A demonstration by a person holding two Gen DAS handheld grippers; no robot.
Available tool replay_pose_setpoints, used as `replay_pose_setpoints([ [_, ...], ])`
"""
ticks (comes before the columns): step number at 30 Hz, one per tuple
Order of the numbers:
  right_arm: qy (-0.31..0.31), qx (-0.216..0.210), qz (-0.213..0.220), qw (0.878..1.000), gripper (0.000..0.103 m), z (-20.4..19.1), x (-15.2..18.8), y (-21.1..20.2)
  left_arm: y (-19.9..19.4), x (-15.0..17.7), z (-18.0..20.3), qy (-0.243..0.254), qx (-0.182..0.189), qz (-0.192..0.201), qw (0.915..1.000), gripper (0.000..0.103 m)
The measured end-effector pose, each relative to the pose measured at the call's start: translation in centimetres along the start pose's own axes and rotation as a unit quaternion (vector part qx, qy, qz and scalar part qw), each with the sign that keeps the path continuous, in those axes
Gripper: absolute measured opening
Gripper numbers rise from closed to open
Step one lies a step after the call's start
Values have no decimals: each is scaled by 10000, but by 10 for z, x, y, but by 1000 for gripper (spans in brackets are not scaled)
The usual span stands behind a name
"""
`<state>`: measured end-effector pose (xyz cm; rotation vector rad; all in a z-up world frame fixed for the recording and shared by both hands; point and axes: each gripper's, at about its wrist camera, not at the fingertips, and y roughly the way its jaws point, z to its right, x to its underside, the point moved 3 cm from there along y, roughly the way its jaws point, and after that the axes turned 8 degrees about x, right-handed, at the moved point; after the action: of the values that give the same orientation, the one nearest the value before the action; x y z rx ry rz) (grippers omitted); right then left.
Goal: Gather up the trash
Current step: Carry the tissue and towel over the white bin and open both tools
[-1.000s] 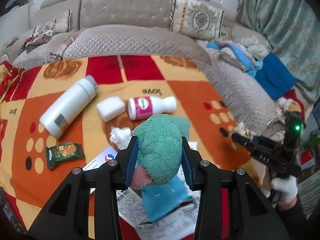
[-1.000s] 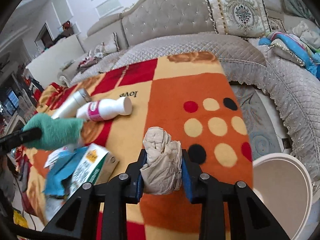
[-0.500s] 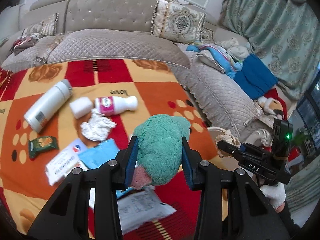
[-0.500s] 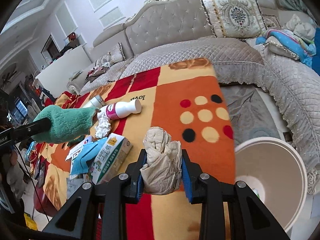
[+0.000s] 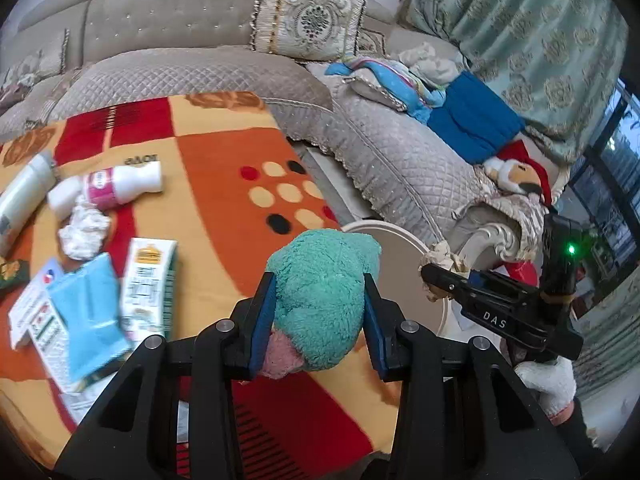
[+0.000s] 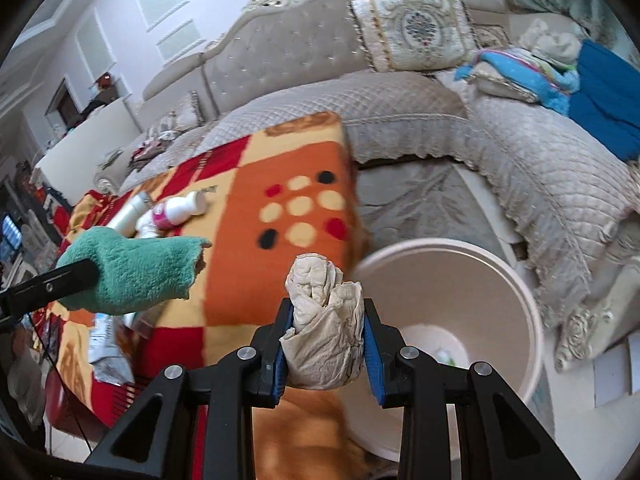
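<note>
Left gripper (image 5: 318,300) clamped on a fuzzy green cloth (image 5: 322,292) (pink patch underneath), above the blanket's (image 5: 224,184) edge. Right gripper (image 6: 325,336) pinched tight around a crumpled paper wad (image 6: 324,320), just beside the white bin's (image 6: 460,248) rim. Bottles (image 5: 124,182), cartons (image 5: 148,284), packets (image 5: 86,308) scattered on the blanket.

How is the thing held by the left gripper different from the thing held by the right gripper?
The left gripper holds a fluffy teal plush cloth with a pink part; the right gripper holds a crumpled beige paper wad. The plush cloth is thick and fuzzy and bulges past the jaws; the paper wad is thin, wrinkled and stands up between them. The cloth looks bigger. Both are soft, squeezed between blue pads, and near the round cream bin.
</note>
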<state>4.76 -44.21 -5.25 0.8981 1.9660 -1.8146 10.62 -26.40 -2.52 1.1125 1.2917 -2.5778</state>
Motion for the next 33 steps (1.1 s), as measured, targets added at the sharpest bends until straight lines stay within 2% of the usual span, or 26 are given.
replay_pose_setpoints([
  [4,213,179,-124,9995,31,28,8,2,23,4,18,51,143,-168,9997,38],
  [13,543,483,-286,9969,31,72,23,9,56,5,41,111,170,-334,9992,38],
  [33,1070,630,-606,9904,31,121,49,30,108,7,62,33,275,-626,9977,38],
])
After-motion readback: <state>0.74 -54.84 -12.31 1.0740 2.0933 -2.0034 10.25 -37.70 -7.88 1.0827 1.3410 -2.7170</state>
